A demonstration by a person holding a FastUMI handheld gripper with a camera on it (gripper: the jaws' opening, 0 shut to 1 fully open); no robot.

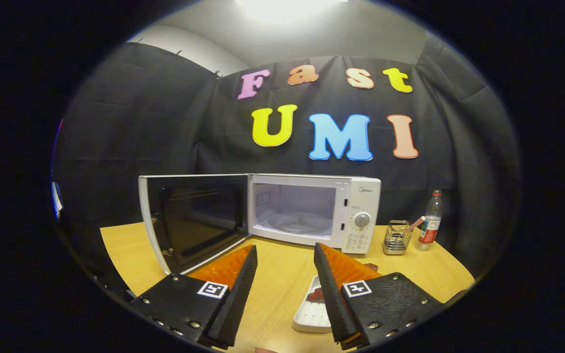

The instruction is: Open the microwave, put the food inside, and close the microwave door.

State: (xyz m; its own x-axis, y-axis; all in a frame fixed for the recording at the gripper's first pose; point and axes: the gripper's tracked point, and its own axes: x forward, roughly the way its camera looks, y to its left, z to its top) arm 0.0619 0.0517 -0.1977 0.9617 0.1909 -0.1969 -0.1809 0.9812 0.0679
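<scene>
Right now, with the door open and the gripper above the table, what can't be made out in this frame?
- Food on the white tray: the gripper, fingers apart, has one finger across most of it; kind unclear.
- Microwave panel: markings below the dial too small.
- Wire holder by the bottle: contents too small.
- Door handle: not discernible against the dark glass.

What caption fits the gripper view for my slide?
Open gripper hovers over a food tray on the wooden table, facing the microwave with its door swung open.
</scene>
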